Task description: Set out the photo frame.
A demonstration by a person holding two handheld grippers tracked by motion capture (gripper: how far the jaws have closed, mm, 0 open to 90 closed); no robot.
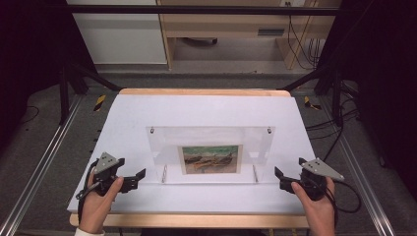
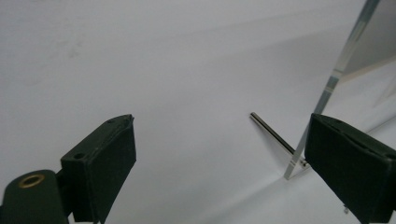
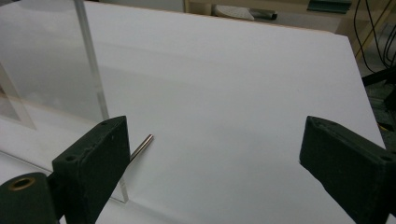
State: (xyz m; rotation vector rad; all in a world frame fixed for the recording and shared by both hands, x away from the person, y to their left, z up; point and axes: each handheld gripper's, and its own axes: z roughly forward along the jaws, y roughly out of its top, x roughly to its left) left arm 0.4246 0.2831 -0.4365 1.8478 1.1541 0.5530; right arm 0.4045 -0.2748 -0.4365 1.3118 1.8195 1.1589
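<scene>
We see a clear plastic picture frame [image 1: 211, 147] standing in the middle of the white desk [image 1: 206, 110]. Its long side runs from the left edge toward the right edge of the desk. Its flat face looks at the near edge, where we stand. A small painting [image 1: 210, 159] sits low in the frame, with its long side going the same way. Two thin metal pins [image 1: 163, 173] stick out from the bottom of the frame toward the near edge and prop it up.

From the high view we see the whole frame and the painting's brown and green colors. The left gripper view shows the frame's thin edge [image 2: 336, 77] from the side and one metal pin [image 2: 275, 136] lying on the desk. The right gripper view shows the other thin edge [image 3: 93, 60] and the tip of the other pin [image 3: 142, 147].

Our left gripper [image 1: 133, 181] is near the frame's left end, and its jaws point right toward it. Our right gripper [image 1: 284, 179] is near the frame's right end, and its jaws point left. Both stay apart from the frame. The jaws of both are spread wide with nothing between them. Our hands come in over the near edge of the desk, one at each near corner.
</scene>
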